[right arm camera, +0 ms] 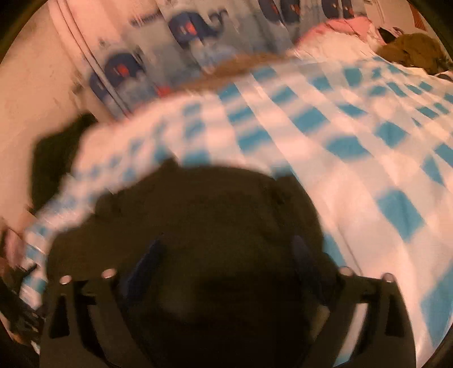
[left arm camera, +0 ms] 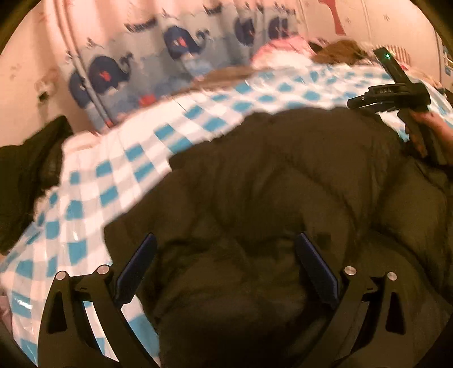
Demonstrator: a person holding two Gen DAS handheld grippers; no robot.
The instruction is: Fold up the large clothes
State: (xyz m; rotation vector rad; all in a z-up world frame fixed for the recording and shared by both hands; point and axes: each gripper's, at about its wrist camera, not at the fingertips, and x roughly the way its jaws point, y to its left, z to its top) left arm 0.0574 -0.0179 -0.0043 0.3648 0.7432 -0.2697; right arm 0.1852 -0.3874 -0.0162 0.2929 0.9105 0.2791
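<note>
A blue-and-white checked cover [left arm camera: 198,119] spreads ahead of the tongs and off to both sides, blurred in both views. Beyond it, at the far edge, hangs a pale curtain printed with dark blue whales [left arm camera: 181,42]. Far ahead to the right lie a pink bundle [right arm camera: 345,24] and a brown heap [right arm camera: 413,52].

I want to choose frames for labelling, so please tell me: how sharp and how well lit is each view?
Left wrist view: moderate motion blur, warm dim light; the dark jacket shows soft quilting, and the left claw fingers are fairly crisp. Right wrist view: heavy smear; the checked cover is streaked, the jacket nearly black, and the right claw hard to read. Both have fisheye bending.
</note>
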